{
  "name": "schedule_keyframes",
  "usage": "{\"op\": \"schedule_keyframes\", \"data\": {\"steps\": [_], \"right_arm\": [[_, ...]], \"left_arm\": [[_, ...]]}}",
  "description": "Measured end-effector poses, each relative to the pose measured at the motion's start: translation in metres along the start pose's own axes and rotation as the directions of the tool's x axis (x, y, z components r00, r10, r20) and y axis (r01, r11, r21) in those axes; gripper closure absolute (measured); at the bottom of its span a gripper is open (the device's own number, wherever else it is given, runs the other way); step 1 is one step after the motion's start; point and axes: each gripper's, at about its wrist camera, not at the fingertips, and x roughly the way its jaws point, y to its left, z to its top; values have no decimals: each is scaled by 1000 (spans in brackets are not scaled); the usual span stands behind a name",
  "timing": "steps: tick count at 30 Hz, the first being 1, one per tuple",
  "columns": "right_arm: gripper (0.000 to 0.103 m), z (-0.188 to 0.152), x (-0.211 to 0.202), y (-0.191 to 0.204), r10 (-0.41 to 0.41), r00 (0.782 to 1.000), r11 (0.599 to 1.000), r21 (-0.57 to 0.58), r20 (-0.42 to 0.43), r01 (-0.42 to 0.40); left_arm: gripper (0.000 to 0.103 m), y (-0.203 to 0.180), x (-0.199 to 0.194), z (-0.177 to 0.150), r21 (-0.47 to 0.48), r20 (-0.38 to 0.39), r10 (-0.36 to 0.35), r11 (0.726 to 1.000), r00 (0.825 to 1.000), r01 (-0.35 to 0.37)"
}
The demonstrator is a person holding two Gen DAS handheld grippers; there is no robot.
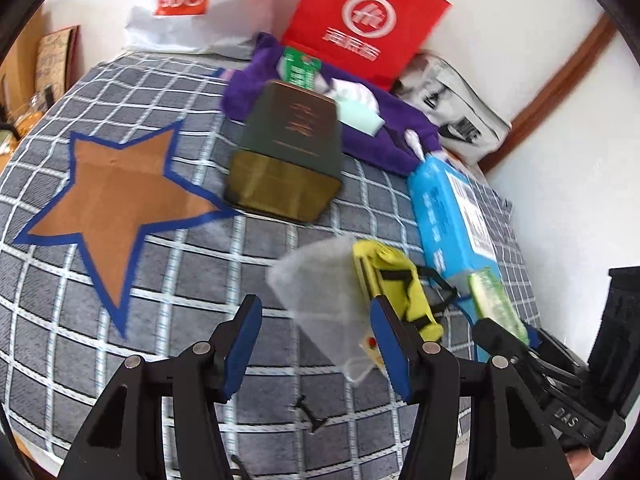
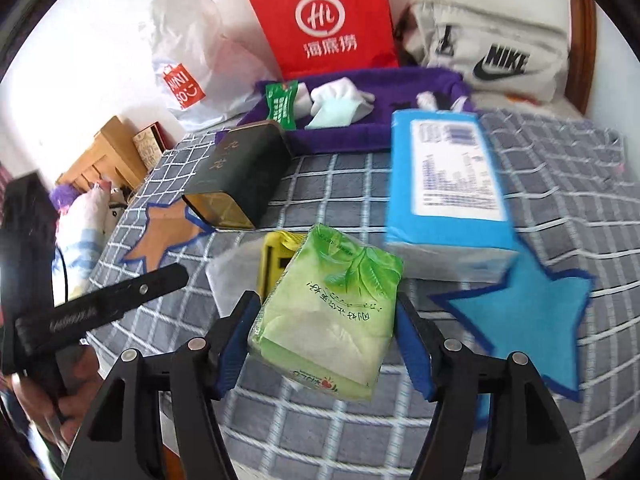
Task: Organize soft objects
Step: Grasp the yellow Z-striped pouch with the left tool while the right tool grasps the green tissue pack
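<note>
The purple tray (image 2: 400,136) by the bed's far edge already holds a green packet (image 2: 282,104) and pale folded cloths (image 2: 340,108), so the sort looks partly done. The right gripper (image 2: 326,344) now brackets a soft, crinkly green tissue pack (image 2: 332,312), lifted above the checked bedspread (image 2: 320,424); its near pad touches, the far one shows a gap. The left gripper (image 1: 316,344) stands apart, empty, near a limp translucent pouch (image 1: 320,292), while the yellow case (image 1: 396,288) and boxy blue tissue pack (image 2: 448,184) are still unsorted mid-bed.
</note>
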Motion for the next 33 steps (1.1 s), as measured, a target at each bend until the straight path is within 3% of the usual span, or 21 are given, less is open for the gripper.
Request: {"op": "schedule_keyframes", "data": {"steps": [12, 16, 25, 31, 33], "right_arm": [[37, -41, -20, -68, -92, 995, 996, 13, 49, 91], [37, -46, -17, -81, -90, 995, 996, 28, 46, 89], [37, -51, -8, -98, -60, 997, 998, 37, 38, 59], [37, -55, -1, -103, -37, 999, 999, 34, 29, 36], [37, -56, 1, -102, -37, 999, 999, 27, 29, 36]], "left_arm": [[48, -62, 38, -5, 99, -92, 3, 995, 996, 6], [35, -74, 54, -5, 111, -101, 22, 994, 995, -10], [29, -105, 92, -7, 218, -116, 202, 960, 973, -173], [20, -121, 103, -14, 303, -71, 295, 917, 953, -261], [20, -123, 104, -13, 303, -74, 303, 914, 950, -268]]}}
